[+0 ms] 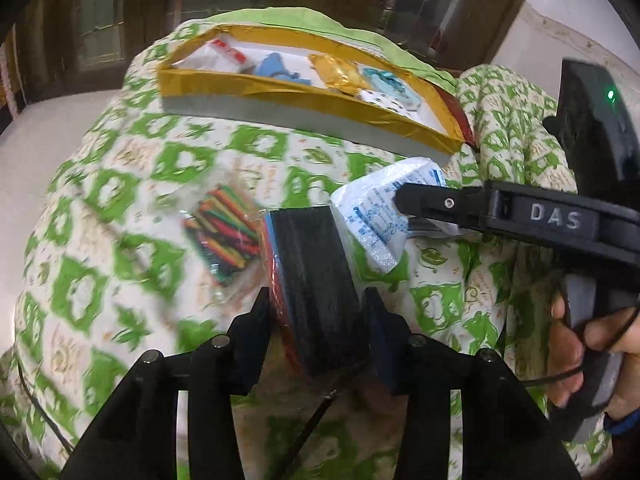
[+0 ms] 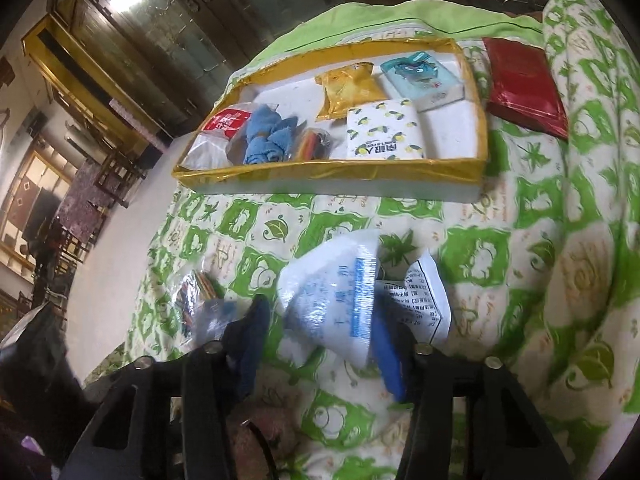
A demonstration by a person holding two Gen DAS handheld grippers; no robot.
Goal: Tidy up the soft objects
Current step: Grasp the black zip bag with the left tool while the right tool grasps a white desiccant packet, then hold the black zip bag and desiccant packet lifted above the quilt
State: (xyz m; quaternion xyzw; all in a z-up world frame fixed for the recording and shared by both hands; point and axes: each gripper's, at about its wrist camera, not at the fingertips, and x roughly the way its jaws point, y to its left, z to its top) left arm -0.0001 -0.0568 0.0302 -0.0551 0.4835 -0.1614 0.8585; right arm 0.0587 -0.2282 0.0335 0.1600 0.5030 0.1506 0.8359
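A black slab-shaped pack (image 1: 316,272) with red and blue edges, wrapped in clear film, stands between the pads of my left gripper (image 1: 318,312), which is shut on its sides. Just to its right lies a white packet (image 1: 380,216) with blue print, and my right gripper (image 1: 404,210) reaches in over it. In the right wrist view the white packet (image 2: 332,304) is crumpled between the blue pads of my right gripper (image 2: 320,332), which is shut on it. A gold-edged tray (image 2: 332,174) farther back holds a blue cloth (image 2: 264,136), a yellow pouch (image 2: 344,88) and a lemon-print tissue pack (image 2: 384,128).
All of this lies on a green-and-white patterned bedspread (image 1: 120,184). A clear bag of coloured sticks (image 1: 224,236) lies left of the black pack. A red packet (image 2: 524,84) sits right of the tray. A person's hand (image 1: 576,344) holds the right gripper's handle. Dark cabinets stand behind.
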